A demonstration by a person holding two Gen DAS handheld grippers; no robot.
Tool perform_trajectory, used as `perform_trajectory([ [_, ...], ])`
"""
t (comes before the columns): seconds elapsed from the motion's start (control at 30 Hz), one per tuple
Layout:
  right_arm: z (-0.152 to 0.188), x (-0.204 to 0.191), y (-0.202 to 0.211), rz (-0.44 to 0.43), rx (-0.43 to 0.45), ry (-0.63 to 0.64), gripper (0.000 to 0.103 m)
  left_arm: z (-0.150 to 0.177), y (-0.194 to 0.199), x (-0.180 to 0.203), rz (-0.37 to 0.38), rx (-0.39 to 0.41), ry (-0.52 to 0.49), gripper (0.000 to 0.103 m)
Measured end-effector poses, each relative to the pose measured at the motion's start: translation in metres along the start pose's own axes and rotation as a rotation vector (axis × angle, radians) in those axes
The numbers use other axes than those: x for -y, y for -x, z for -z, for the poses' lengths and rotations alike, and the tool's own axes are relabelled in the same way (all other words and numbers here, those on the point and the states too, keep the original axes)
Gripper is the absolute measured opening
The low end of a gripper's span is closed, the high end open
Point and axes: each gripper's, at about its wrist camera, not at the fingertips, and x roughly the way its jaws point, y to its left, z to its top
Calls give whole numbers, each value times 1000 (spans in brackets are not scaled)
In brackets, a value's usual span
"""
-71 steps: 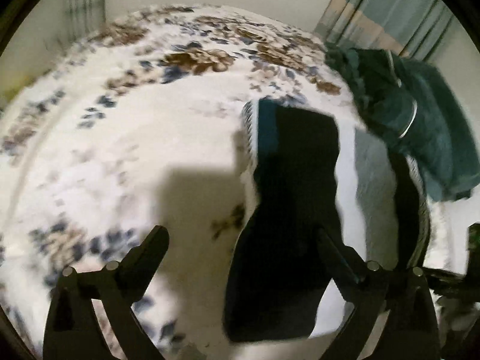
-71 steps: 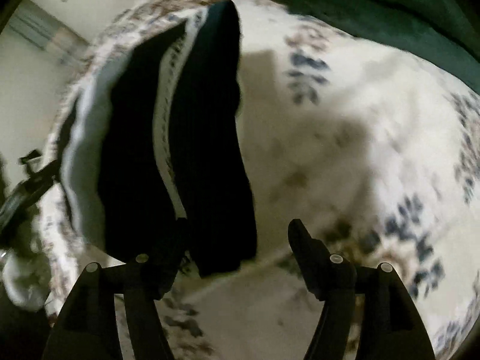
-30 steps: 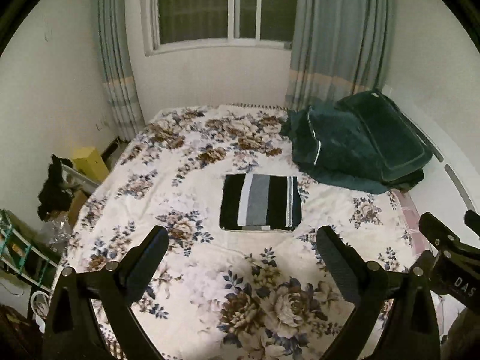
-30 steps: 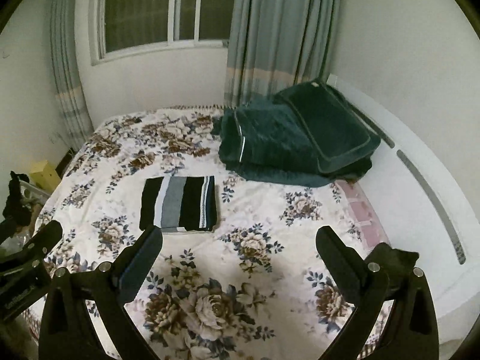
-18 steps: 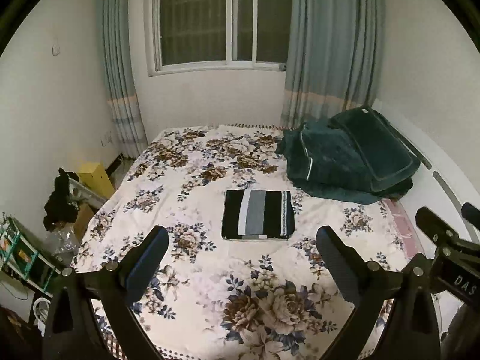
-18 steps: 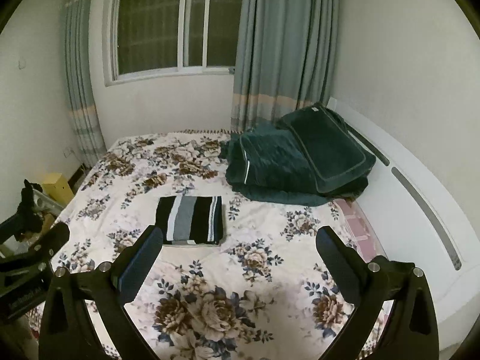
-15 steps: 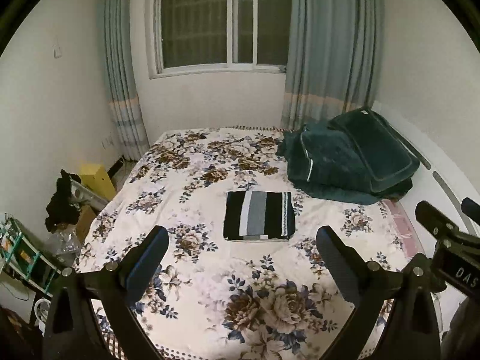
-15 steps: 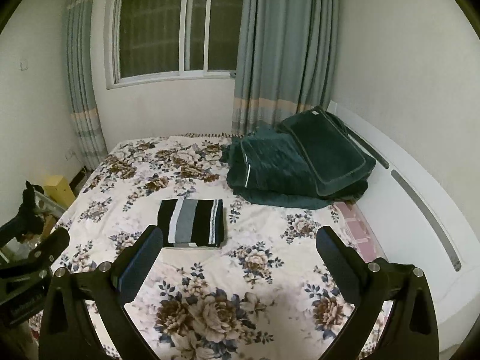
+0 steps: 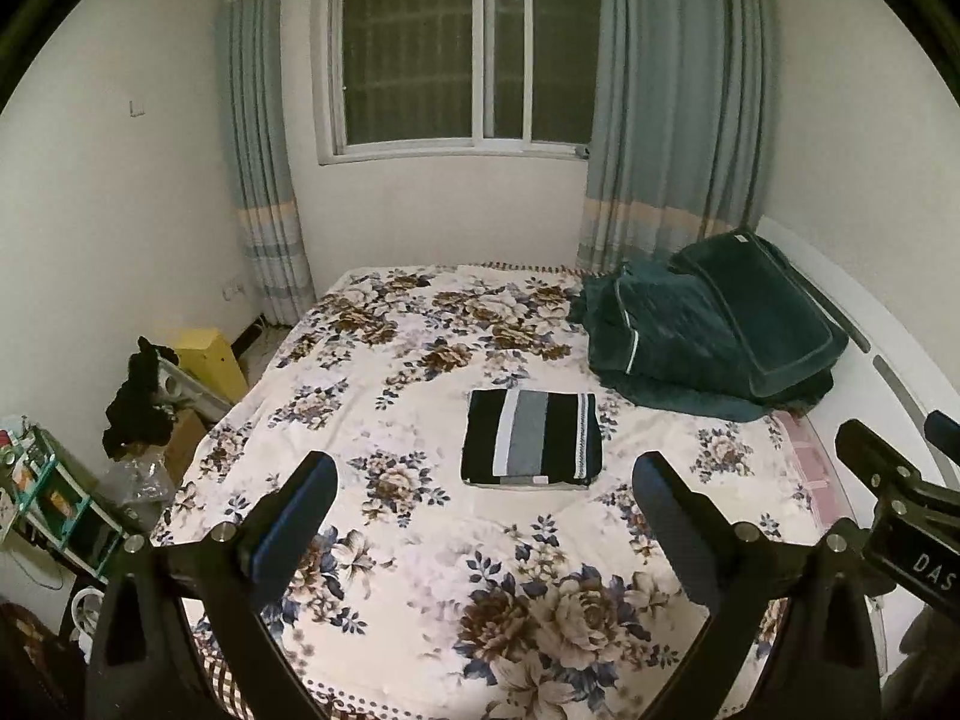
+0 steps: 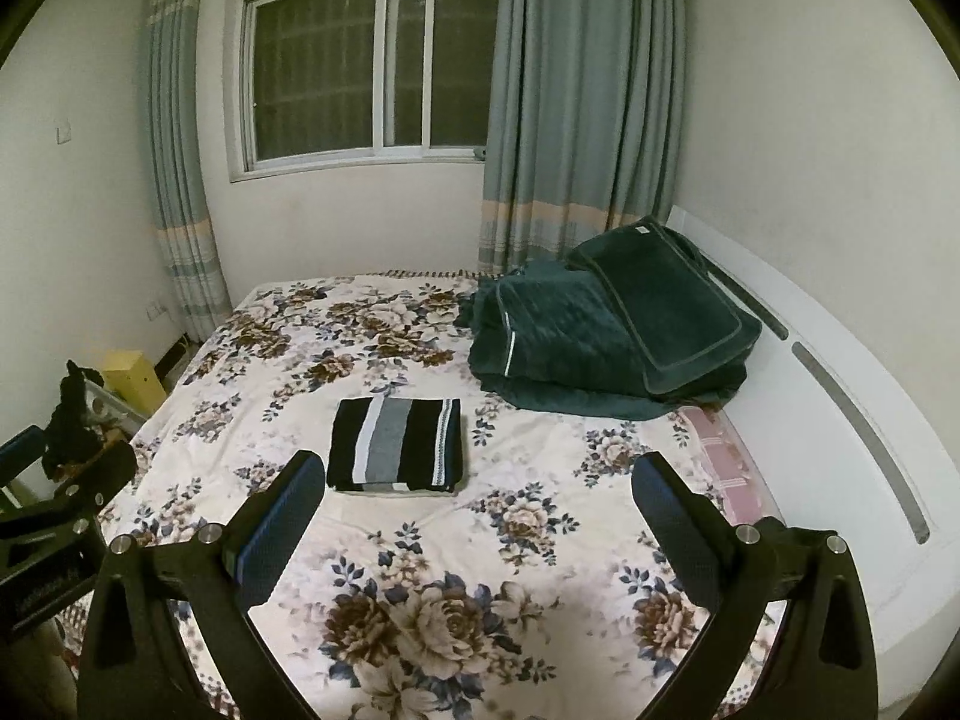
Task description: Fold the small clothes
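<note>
Since the earlier frames, both of your grippers have drawn back from close over the cloth to a high, distant viewpoint at the near end of the bed [image 9: 420, 540]. Your left gripper [image 9: 480, 522] and right gripper [image 10: 474, 516] each stand with jaws spread wide and nothing between them. The striped garment [image 9: 531, 447] lies flat as a neat rectangle near the middle of the floral bedspread, well apart from both grippers; in the right wrist view it sits left of centre [image 10: 397, 445]. A dark green quilt [image 10: 606, 342] is heaped at the far right, near the headboard, apart from the garment. Curtains [image 9: 672, 120] flank the window [image 9: 462, 48] on the far wall.

Judged from the squared edges and stacked layers, the fold appears complete and the step in hand is the retreat after release. No other small garment is visible on the bedspread, so your next move calls for either locating another piece outside these views or ending the task.
</note>
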Motion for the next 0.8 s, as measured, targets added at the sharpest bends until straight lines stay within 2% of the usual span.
perform_trajectory([
  [0.8,1,0,-2,-29,4,15,103,-6,14,10,-4,23,-13,101],
])
